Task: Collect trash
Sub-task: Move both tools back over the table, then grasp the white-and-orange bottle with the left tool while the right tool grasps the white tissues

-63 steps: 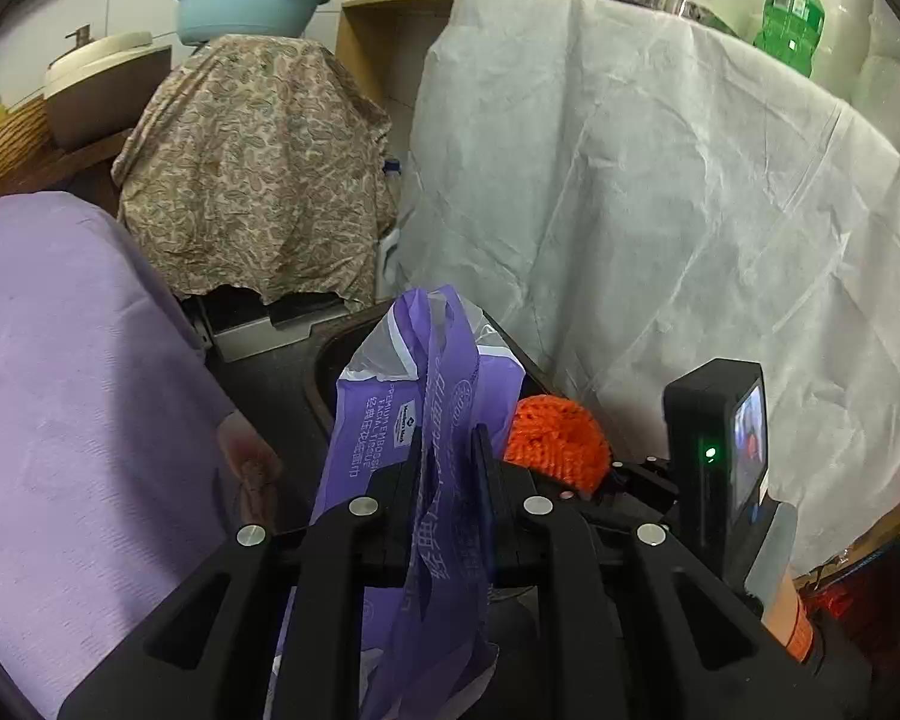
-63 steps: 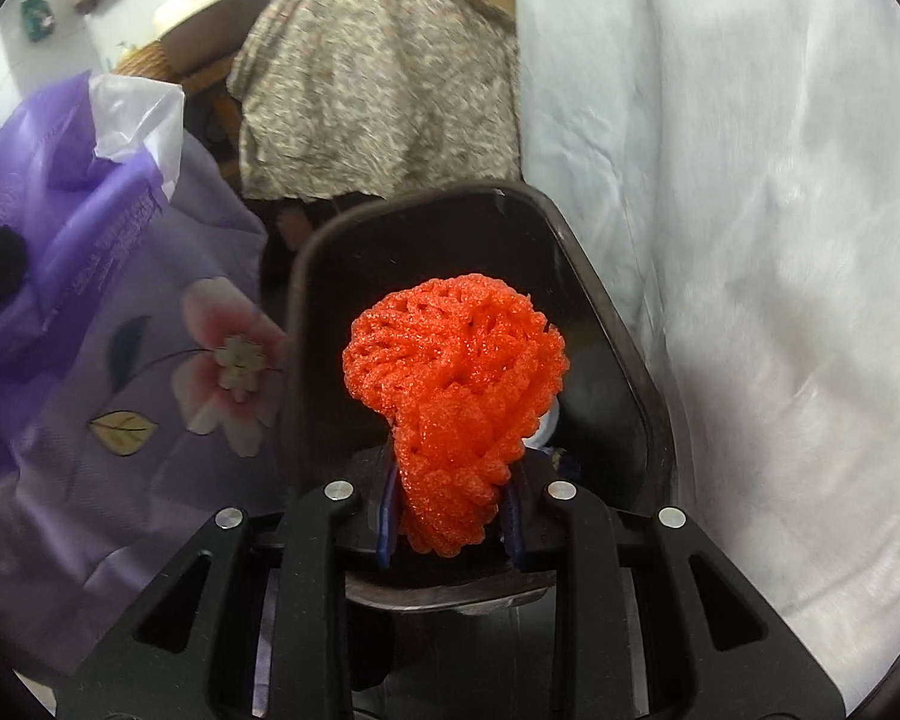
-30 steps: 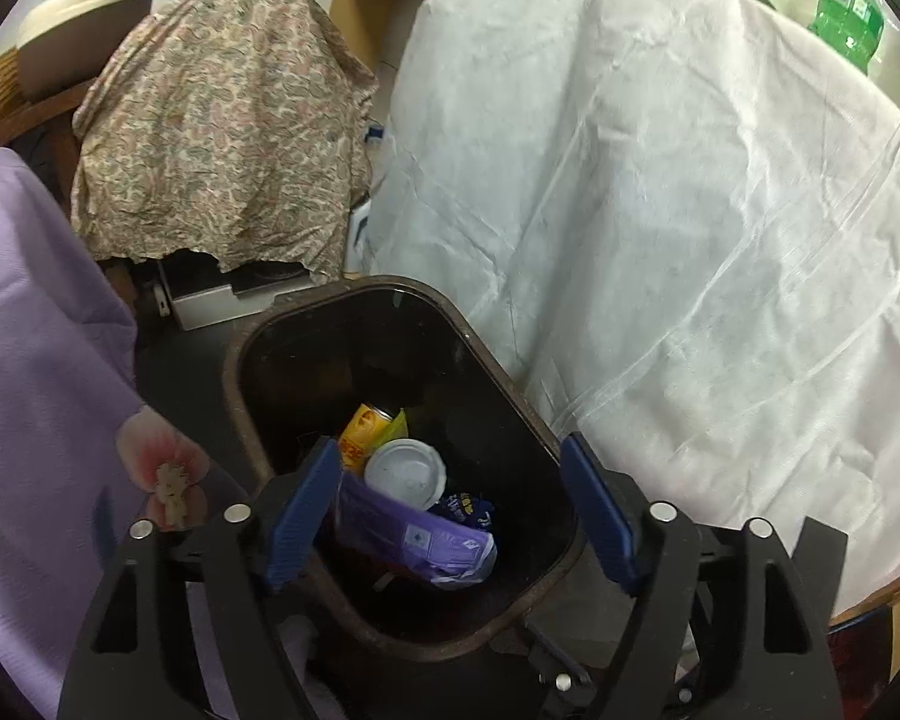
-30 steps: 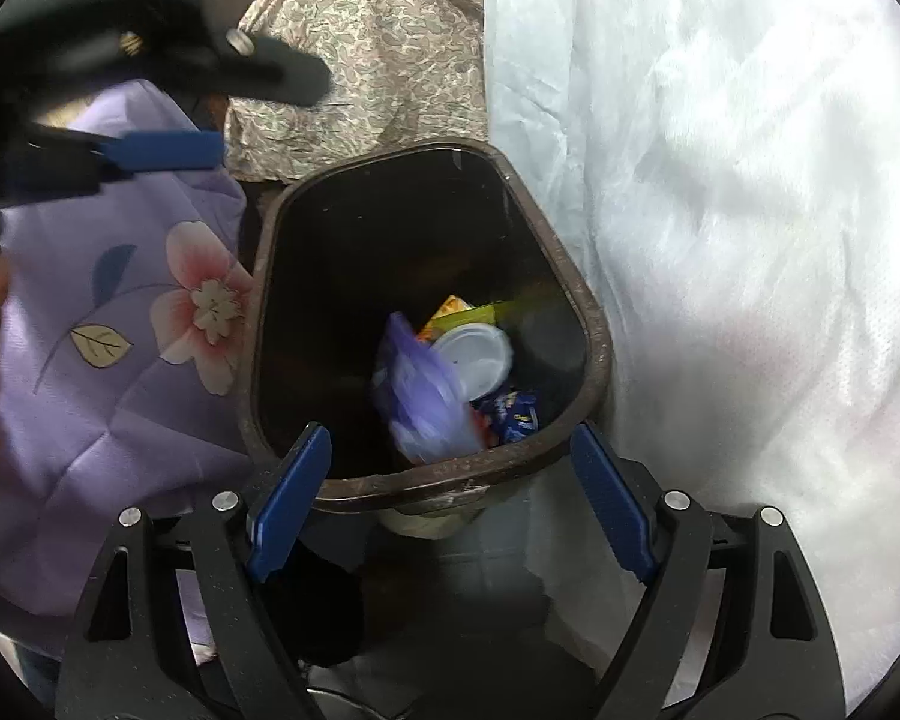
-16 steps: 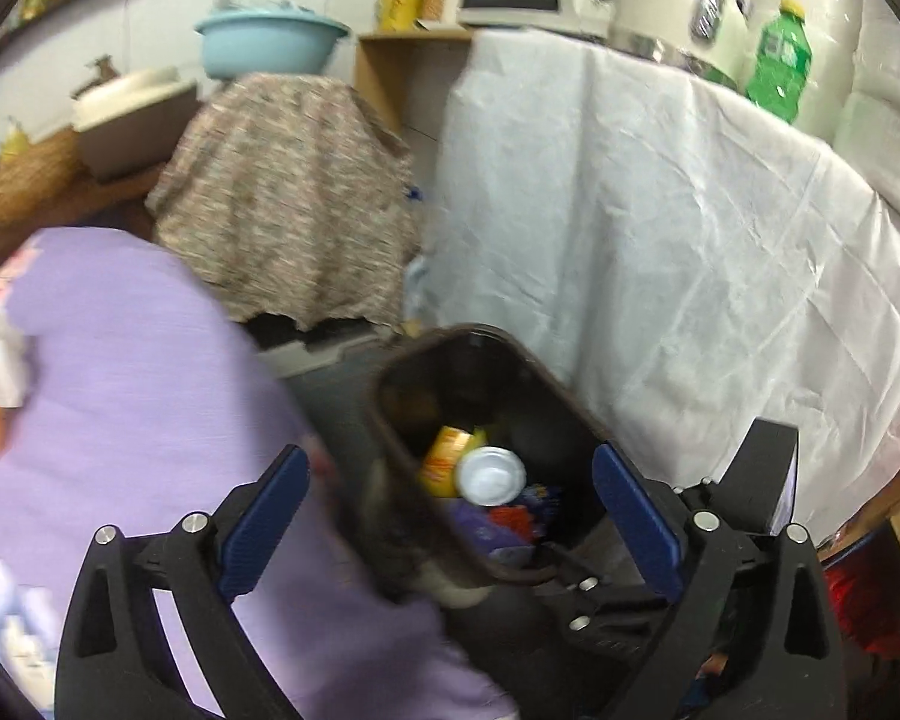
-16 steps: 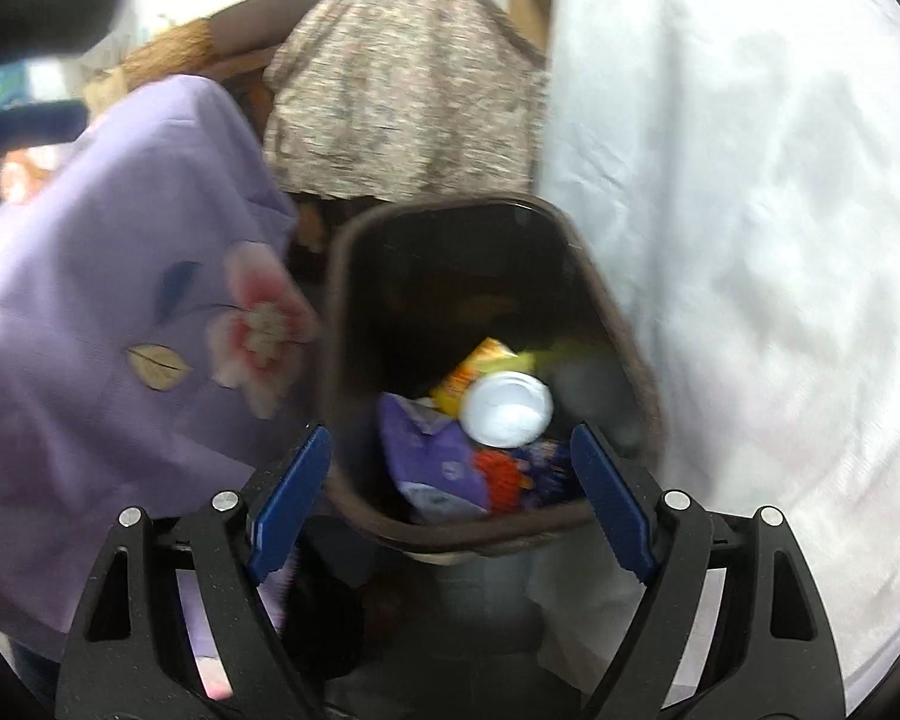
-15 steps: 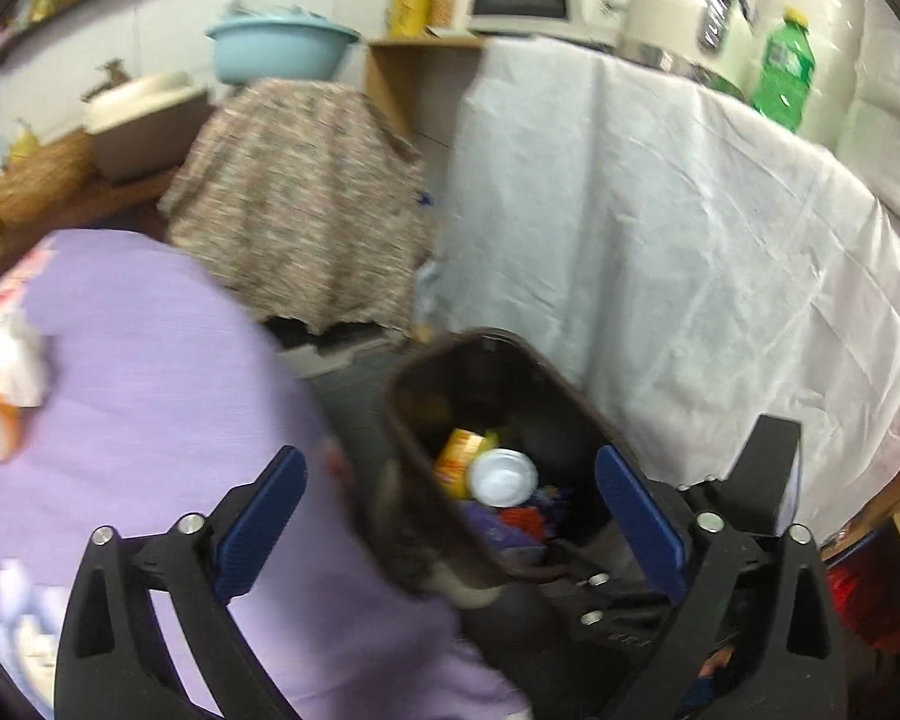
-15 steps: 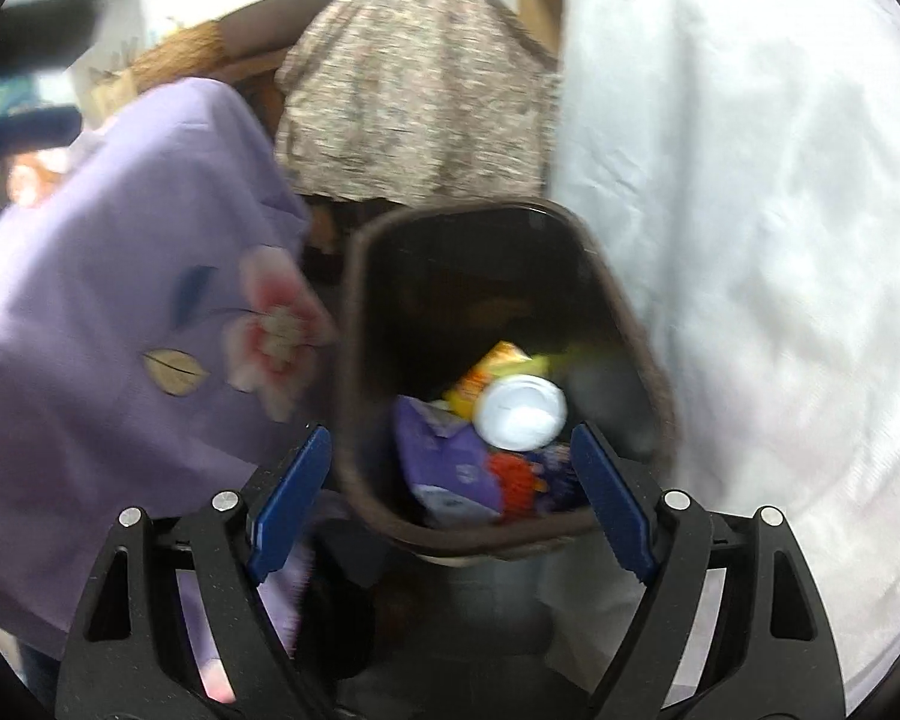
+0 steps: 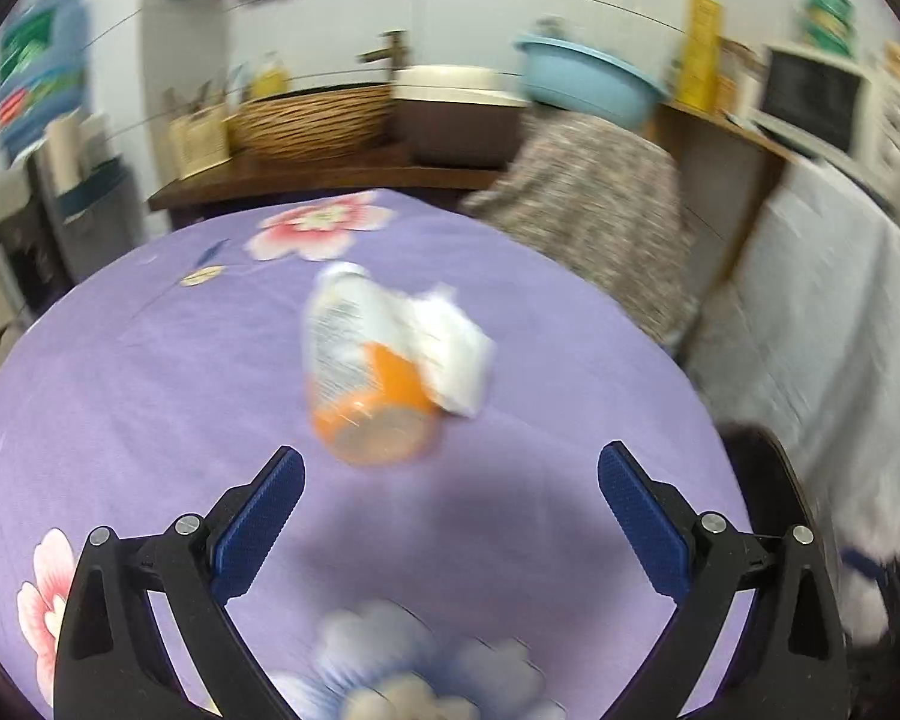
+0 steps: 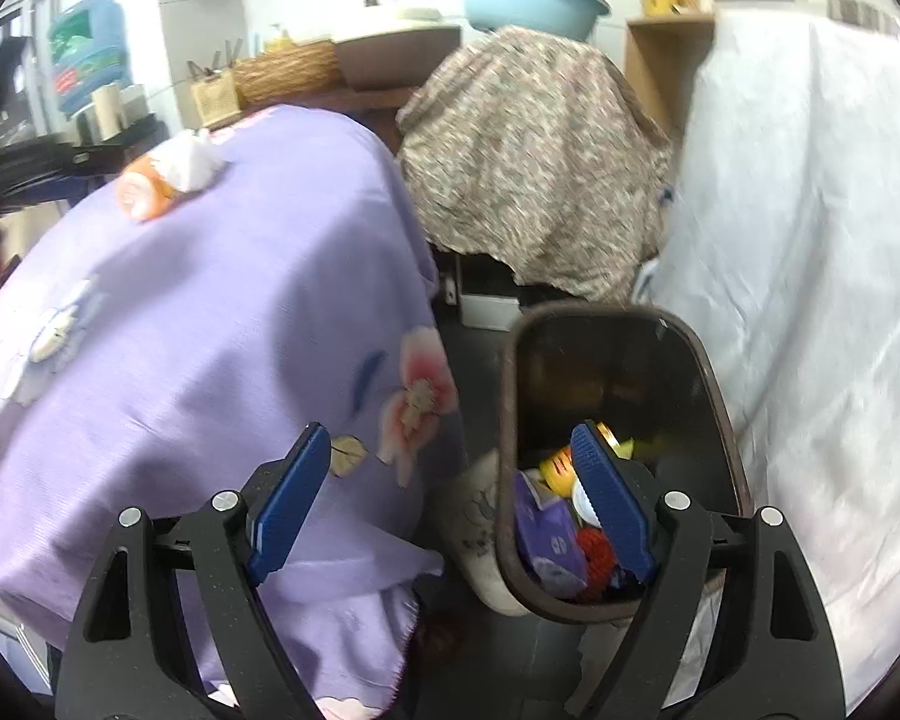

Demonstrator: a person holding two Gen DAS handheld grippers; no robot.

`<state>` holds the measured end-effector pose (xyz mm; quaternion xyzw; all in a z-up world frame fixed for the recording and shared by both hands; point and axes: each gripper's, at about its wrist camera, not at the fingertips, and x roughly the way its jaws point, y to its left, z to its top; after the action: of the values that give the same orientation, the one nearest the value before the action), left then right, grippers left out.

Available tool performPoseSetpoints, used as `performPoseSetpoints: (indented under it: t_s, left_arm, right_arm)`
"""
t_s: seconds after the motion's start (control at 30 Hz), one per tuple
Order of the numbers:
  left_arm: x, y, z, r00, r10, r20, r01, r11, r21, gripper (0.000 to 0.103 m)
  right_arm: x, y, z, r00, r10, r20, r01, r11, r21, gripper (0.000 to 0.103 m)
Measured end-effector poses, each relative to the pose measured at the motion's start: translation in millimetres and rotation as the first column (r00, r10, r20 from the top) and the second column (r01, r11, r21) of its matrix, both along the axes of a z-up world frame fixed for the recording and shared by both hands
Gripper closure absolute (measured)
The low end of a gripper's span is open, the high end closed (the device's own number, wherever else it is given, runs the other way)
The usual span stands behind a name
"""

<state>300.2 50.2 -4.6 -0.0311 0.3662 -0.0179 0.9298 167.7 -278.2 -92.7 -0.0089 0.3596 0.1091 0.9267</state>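
Observation:
An orange-bottomed plastic bottle [image 9: 360, 372] lies on its side on the purple flowered tablecloth [image 9: 120, 390], with a crumpled white paper [image 9: 450, 354] against it. My left gripper [image 9: 450, 504] hovers open just in front of them, nothing between its fingers. In the right wrist view the same bottle [image 10: 144, 192] and paper [image 10: 192, 165] show far up left on the table. My right gripper [image 10: 456, 498] is open and empty above the floor, beside the dark brown bin [image 10: 714, 384]. The bin holds a purple wrapper [image 10: 546, 534], orange netting [image 10: 597, 552], a white lid and a yellow can.
A white-draped counter [image 10: 810, 240] stands right of the bin, a paisley-covered object [image 10: 528, 168] behind it. A wooden shelf at the back carries a woven basket [image 9: 312, 120], a brown pot and a light-blue basin [image 9: 588, 87]. The bin's edge [image 9: 768, 468] shows at the table's right side.
Both grippers let go of their trash, purple wrapper and orange netting, into the bin. The left one then swung up and left over the table; the right one rose and backed away from the bin.

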Motion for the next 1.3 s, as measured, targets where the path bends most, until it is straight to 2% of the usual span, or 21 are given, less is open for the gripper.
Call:
performPoseSetpoints:
  t_s: [0.1,0.27,0.33,0.43,0.53,0.63,0.77,0.87,1.0,1.03,1.13,1.17,1.2,1.27,1.3]
  left_arm:
    - [15.7,19.6,5.5,0.999,0.047,-0.01,-0.047,0.999,-0.003,0.006]
    - [36.9,42.5,-3.7,0.993,0.096,-0.074,-0.095,0.995,0.015,0.007]
    - [42.9,44.2,-9.3,0.99,0.1,-0.1,-0.096,0.995,0.041,0.007]
    - [48.4,44.2,-13.6,0.99,0.072,-0.124,-0.068,0.997,0.031,0.007]
    - [52.8,41.5,-15.6,0.988,0.093,-0.126,-0.082,0.992,0.092,0.008]
    - [58.1,50.7,-19.9,0.983,0.094,-0.157,-0.085,0.994,0.063,0.008]
    - [56.1,68.8,-23.4,0.974,0.143,-0.173,-0.131,0.988,0.081,0.009]
    - [59.7,79.9,-21.8,0.974,0.121,-0.19,-0.123,0.992,0.004,0.009]
    - [81.7,73.8,-24.0,0.972,0.099,-0.213,-0.081,0.993,0.089,0.009]
    - [88.1,73.0,-26.2,0.968,0.096,-0.23,-0.074,0.992,0.105,0.01]
    - [103.9,73.8,-32.1,0.96,0.06,-0.275,-0.031,0.994,0.106,0.027]
    - [105.8,72.8,-33.0,0.958,0.052,-0.283,-0.018,0.993,0.119,0.029]
    - [106.0,72.4,-32.9,0.959,0.045,-0.28,-0.008,0.991,0.133,0.031]
    - [100.7,74.2,-29.8,0.963,0.039,-0.268,0.004,0.988,0.156,0.042]
    - [96.6,77.9,-28.5,0.965,0.049,-0.258,-0.008,0.987,0.159,0.042]
  right_arm:
    - [-4.4,11.8,11.1,0.999,0.024,0.028,-0.024,1.0,-0.013,0.015]
    - [-10.7,20.4,18.3,0.998,0.053,0.04,-0.052,0.998,-0.021,0.014]
    - [-10.0,22.5,18.3,0.997,0.061,0.037,-0.06,0.998,-0.025,0.013]
    - [-8.8,27.9,19.8,0.997,0.07,0.035,-0.069,0.997,-0.026,0.013]
    - [-6.9,33.2,24.3,0.996,0.074,0.044,-0.073,0.997,-0.025,0.013]
    - [-6.9,39.6,32.5,0.994,0.089,0.057,-0.088,0.996,-0.02,0.013]
    - [-4.6,51.2,43.2,0.989,0.121,0.082,-0.118,0.992,-0.037,0.013]
    - [5.5,64.0,47.3,0.983,0.168,0.071,-0.166,0.985,-0.036,0.013]
    - [21.7,92.0,55.5,0.97,0.237,0.06,-0.236,0.971,-0.027,0.013]
    - [24.6,97.6,56.7,0.966,0.252,0.055,-0.251,0.968,-0.027,0.013]
    - [34.6,118.4,59.8,0.952,0.304,0.039,-0.304,0.953,-0.013,0.013]
    - [36.7,123.0,60.0,0.948,0.316,0.034,-0.316,0.949,-0.009,0.013]
    - [38.8,128.1,60.4,0.945,0.326,0.032,-0.326,0.945,-0.007,0.013]
    - [46.1,139.2,61.7,0.94,0.339,0.026,-0.339,0.941,-0.013,0.013]
    - [49.6,144.1,62.6,0.94,0.342,0.021,-0.341,0.94,-0.016,0.013]
